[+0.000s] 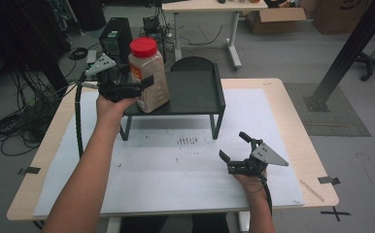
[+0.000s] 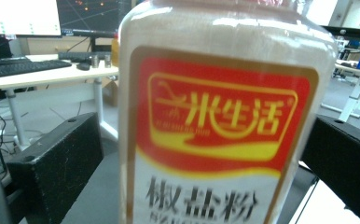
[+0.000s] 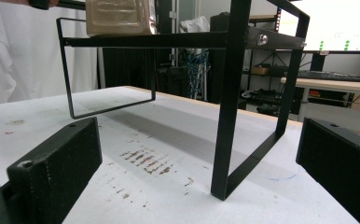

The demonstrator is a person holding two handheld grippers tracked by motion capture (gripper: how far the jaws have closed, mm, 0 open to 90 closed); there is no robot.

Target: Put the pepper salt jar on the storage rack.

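Note:
A spice jar [image 1: 149,77] with a red lid and a red-and-yellow label stands upright on the left end of a black metal shelf [image 1: 195,92]. My left gripper [image 1: 144,82] is at the jar from the left side. In the left gripper view the jar [image 2: 225,116] sits between the two pads [image 2: 57,163], with narrow gaps showing, so the gripper is open. My right gripper [image 1: 234,145] rests open and empty on the white sheet, right of the shelf's front leg. In the right gripper view [image 3: 197,163] it faces the shelf frame [image 3: 234,93], with the jar's base [image 3: 117,16] on top.
The white sheet [image 1: 176,165] covers a wooden table [image 1: 278,90] and carries brown stains [image 1: 188,141] in front of the shelf. On the floor behind are a computer tower [image 1: 115,36], cables, a desk [image 1: 210,7] and cardboard boxes [image 1: 273,19]. A black beam [image 1: 350,48] slants at right.

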